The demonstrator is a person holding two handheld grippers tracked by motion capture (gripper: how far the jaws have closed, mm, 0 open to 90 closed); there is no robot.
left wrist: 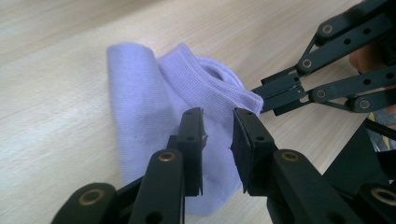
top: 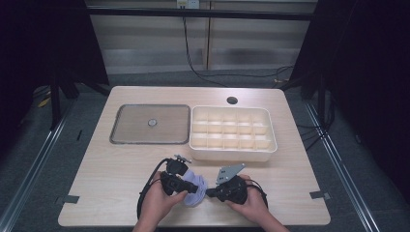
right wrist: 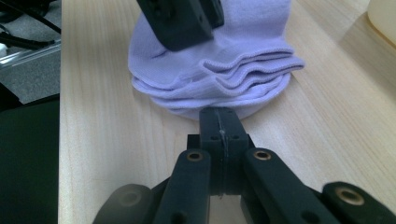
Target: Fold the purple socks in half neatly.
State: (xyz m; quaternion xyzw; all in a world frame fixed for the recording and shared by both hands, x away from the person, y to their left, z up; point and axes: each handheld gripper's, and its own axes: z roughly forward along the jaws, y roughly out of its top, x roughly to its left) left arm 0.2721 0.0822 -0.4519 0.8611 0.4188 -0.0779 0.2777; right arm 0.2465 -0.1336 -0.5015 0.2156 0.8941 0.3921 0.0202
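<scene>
Socks (top: 196, 183) near table's (top: 111, 188) front edge: keep right gripper (right wrist: 220, 119) pinched tight on cuff (left wrist: 243, 91), lower slightly parted left gripper (left wrist: 218, 135) squarely, then clamp.

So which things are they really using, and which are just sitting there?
In use:
purple sock
left gripper, jaws slightly apart over the sock
right gripper, jaws shut at the sock's edge

Just sitting there:
white divided tray
grey lid

Light wood bench (top: 121, 164) with a round cable hole (top: 232, 100) sits on grey carpet (top: 43, 145), black curtains (top: 367, 58) on both sides, pale panelled wall (top: 145, 43) behind, cables (top: 193, 67) trailing down it.
</scene>
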